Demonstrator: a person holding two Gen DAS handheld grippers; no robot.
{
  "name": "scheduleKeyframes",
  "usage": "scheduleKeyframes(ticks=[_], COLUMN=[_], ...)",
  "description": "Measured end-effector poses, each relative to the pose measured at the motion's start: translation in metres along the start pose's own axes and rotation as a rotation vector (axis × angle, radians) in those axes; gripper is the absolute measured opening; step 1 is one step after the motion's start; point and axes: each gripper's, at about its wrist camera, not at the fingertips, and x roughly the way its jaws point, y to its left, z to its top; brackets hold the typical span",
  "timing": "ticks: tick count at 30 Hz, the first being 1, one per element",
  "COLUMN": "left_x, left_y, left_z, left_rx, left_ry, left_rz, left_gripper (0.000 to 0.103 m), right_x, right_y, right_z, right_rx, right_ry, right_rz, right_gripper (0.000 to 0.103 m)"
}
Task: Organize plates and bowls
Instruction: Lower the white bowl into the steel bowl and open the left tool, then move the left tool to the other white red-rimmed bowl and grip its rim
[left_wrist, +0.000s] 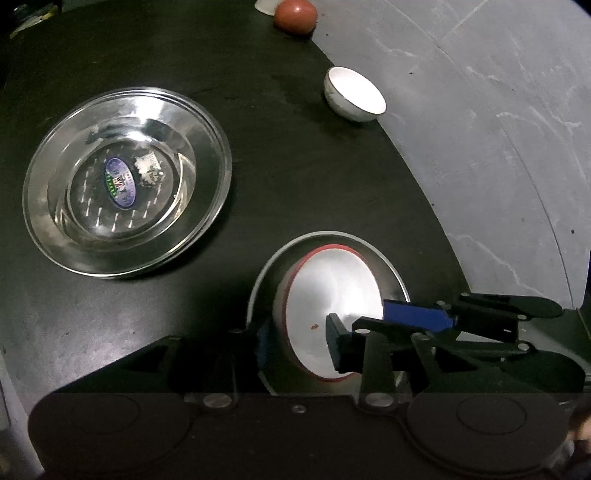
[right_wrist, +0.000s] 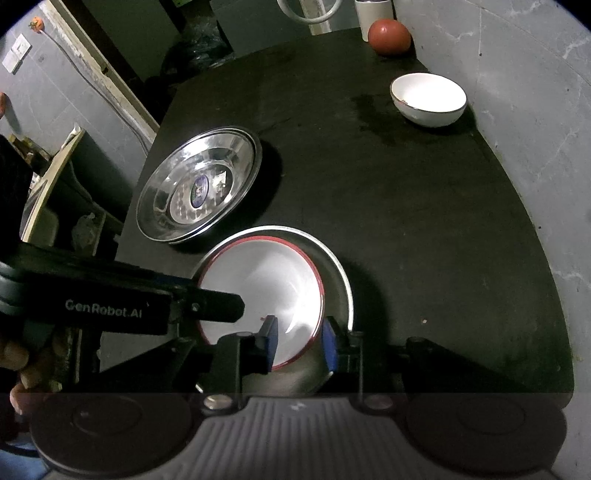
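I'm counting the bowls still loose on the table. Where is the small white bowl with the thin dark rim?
The small white bowl stands alone at the far right of the black table, against the grey wall, just nearer than the red ball; in the left wrist view it sits upper right.

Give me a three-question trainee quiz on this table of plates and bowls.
1. True or false: the red-rimmed bowl sits inside a steel plate.
2. What is between the right gripper jaws? A: nothing. B: the red-rimmed bowl's rim. C: a spoon.
3. What colour is the round thing at the far end of the table?
Key: 1 true; 2 B; 3 reddish brown.
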Motion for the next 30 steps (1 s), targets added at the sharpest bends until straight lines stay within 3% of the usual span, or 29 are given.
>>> scheduleKeyframes(ticks=[5, 10, 16, 22, 26, 30], left_x=[0.000, -0.006, -0.015, -0.028, -0.043, -0.049], left_y=[-0.001, 0.000, -0.002, -0.003, -0.002, -0.004], left_z=[0.001, -0.001, 0.004, 0.007, 0.016, 0.033], left_rx=[-0.004, -0.012, 0.010, 0.034, 0.030, 0.042], left_ry=[0.000, -0.012, -0.036, -0.080, -0.132, -0.165], left_rz=[-0.008, -0.046, -0.052, -0.072, -0.116, -0.085], left_gripper=[0.042, 0.057, 0.067, 0.082, 0.092, 0.102], right_x=[-0.001, -0.004, -0.009, -0.021, -0.037, -0.049], right_y=[-0.002, -0.005, -0.008, -0.008, -0.013, -0.027], right_z=[0.001, 0.001, 0.002, 0.002, 0.002, 0.002], right_rx=[0.005, 0.015, 0.023, 0.010, 0.026, 0.080], right_ry=[-0.006, -0.017, -0.035, -0.070, -0.117, -0.167], right_rz=[0.007, 0.018, 0.033, 0.045, 0.016, -0.004], right_gripper=[0.030, 0.030, 0.032, 0.042, 0.058, 0.078])
